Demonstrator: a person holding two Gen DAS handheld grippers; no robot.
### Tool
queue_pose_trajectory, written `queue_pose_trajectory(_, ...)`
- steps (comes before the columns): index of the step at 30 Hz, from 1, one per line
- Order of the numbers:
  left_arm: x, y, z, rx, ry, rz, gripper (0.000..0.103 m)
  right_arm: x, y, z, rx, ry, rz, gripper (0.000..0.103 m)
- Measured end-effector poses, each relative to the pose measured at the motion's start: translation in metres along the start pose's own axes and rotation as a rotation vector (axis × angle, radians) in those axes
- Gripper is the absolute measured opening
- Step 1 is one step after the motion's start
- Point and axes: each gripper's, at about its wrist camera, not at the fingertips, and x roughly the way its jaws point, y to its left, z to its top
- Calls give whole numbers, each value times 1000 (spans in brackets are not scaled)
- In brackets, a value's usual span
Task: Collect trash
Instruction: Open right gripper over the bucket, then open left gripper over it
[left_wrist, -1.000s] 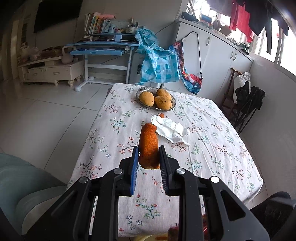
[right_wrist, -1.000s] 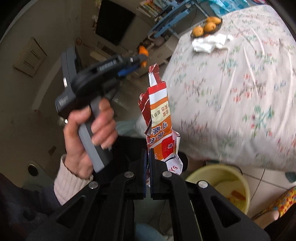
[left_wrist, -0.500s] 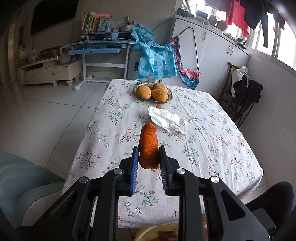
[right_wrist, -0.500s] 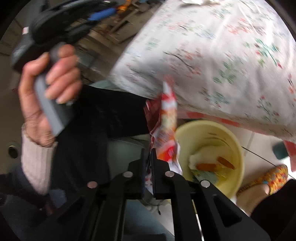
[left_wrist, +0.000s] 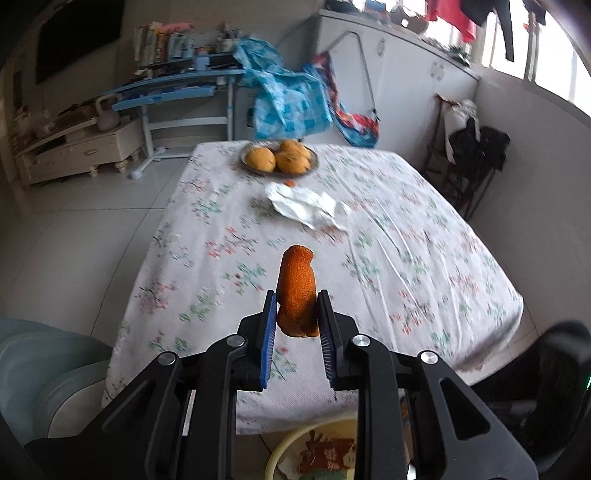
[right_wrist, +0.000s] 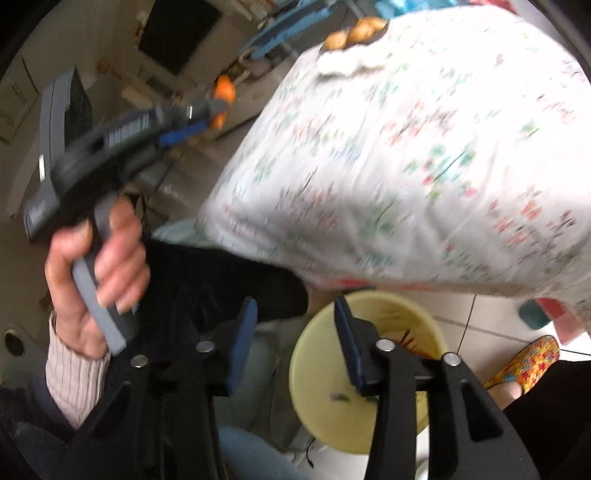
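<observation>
My left gripper (left_wrist: 297, 300) is shut on a piece of orange peel (left_wrist: 296, 284), held upright above the near edge of the flowered table (left_wrist: 406, 258). The right wrist view shows that left gripper (right_wrist: 218, 109) in a person's hand (right_wrist: 96, 258), with the peel (right_wrist: 225, 90) at its tip. My right gripper (right_wrist: 294, 305) hangs over a yellow bucket (right_wrist: 321, 373) on the floor; its jaws are opening and nothing is between them. A red-and-white snack wrapper (left_wrist: 327, 452) lies in the bucket (left_wrist: 275, 456). A crumpled white tissue (left_wrist: 306, 206) lies mid-table.
A plate of orange-brown fruit (left_wrist: 279, 158) stands at the table's far end. A grey-green seat (left_wrist: 37, 373) is at the left and a dark chair (left_wrist: 554, 373) at the right. A foot in a patterned slipper (right_wrist: 528, 360) rests beside the bucket.
My right gripper has opened and let go of the wrapper, which now lies in the bucket. My left gripper has drawn back from the table with the peel, and the bucket shows below it.
</observation>
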Motion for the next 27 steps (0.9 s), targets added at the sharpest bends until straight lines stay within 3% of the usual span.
queue_pose_trajectory(9, 11, -39, -31, 186, 139, -70, 21, -37, -18, 10, 93, -178, -41, 46)
queue_pose_trajectory(15, 23, -65, -70, 346, 335, -146, 22, -47, -28, 14, 142, -233, -58, 47)
queue_pose_trajectory(18, 25, -78, -90, 438, 404, -135, 27, -47, -29, 13, 150, -241, -69, 53)
queue_pose_trajectory(20, 25, -82, -96, 468, 416, -122, 44, -43, -29, 14, 152, -242, -73, 54)
queue_pose_trajectory(22, 24, -82, -97, 472, 415, -112, 53, -42, -29, 14, 151, -239, -77, 54)
queue_pose_trajectory(27, 22, -66, -80, 372, 357, -91, 56, -42, -28, 14, 146, -237, -98, 56)
